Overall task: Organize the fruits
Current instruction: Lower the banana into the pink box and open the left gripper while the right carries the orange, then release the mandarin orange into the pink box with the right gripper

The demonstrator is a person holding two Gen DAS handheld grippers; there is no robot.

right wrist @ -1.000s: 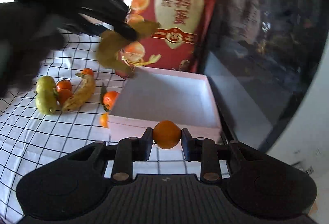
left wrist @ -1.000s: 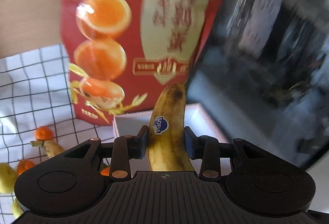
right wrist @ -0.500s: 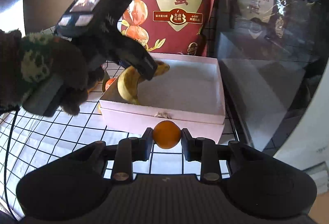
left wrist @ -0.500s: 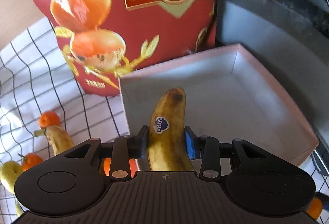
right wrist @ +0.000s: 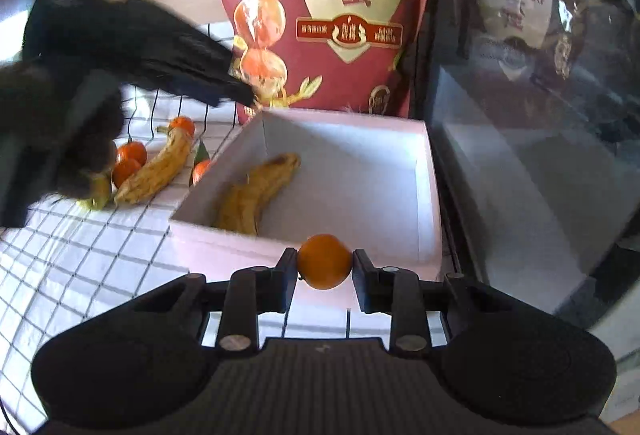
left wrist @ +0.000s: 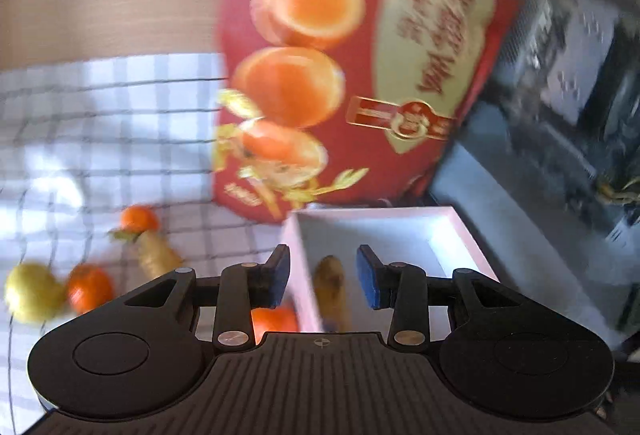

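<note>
A brown-spotted banana point(right wrist: 256, 191) lies inside the pink-rimmed white box point(right wrist: 344, 123). In the left wrist view that banana point(left wrist: 331, 289) shows low in the box point(left wrist: 376, 212), below my left gripper point(left wrist: 323, 275), which is open with nothing between its blue pads. The right wrist view shows the left gripper point(right wrist: 240, 93) as a black blur above the box's far left corner. My right gripper point(right wrist: 324, 261) is shut on a small orange point(right wrist: 324, 261), held just before the box's near wall.
On the checked cloth point(right wrist: 80, 255) left of the box lie a second banana point(right wrist: 156, 171), several tangerines point(right wrist: 132, 153) and a yellow-green fruit point(left wrist: 32, 293). A tall red snack bag point(right wrist: 320, 15) stands behind the box. A dark glass-fronted case point(right wrist: 540, 115) borders the right.
My left gripper has let go of the banana, which now lies in the box, and has pulled up and away to the left. The right gripper has come closer to the box with its orange.
</note>
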